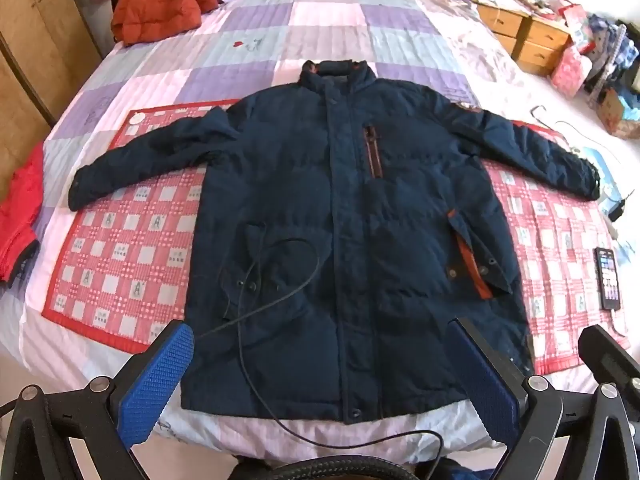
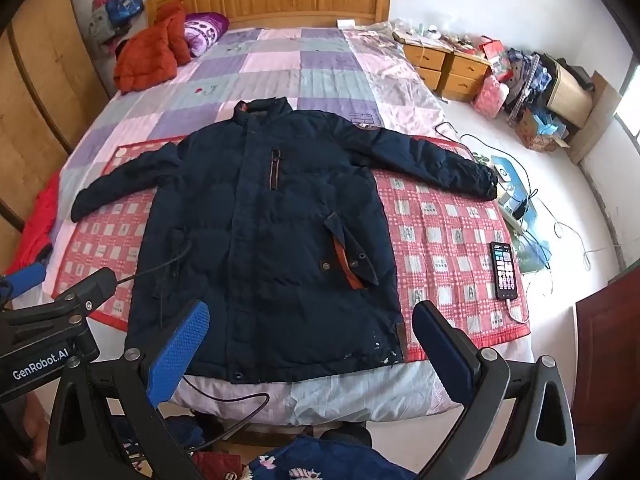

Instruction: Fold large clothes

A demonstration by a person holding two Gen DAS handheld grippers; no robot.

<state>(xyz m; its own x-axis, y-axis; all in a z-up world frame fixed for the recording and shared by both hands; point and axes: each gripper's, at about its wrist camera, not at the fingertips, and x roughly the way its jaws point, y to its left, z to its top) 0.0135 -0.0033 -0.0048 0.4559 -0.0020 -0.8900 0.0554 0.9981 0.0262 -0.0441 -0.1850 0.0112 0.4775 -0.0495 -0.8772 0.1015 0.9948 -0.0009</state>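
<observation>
A large navy padded jacket lies flat, front up, on the bed with both sleeves spread out and its collar at the far end; it also shows in the right wrist view. My left gripper is open, held above the jacket's hem, empty. My right gripper is open above the hem's right part, empty. The left gripper's body shows at the left of the right wrist view. A thin black cable lies across the jacket's lower left.
The jacket rests on a red checked mat over a patchwork quilt. A phone lies on the mat's right edge. An orange jacket lies at the far left corner, a red garment at the left edge. Wooden drawers stand right.
</observation>
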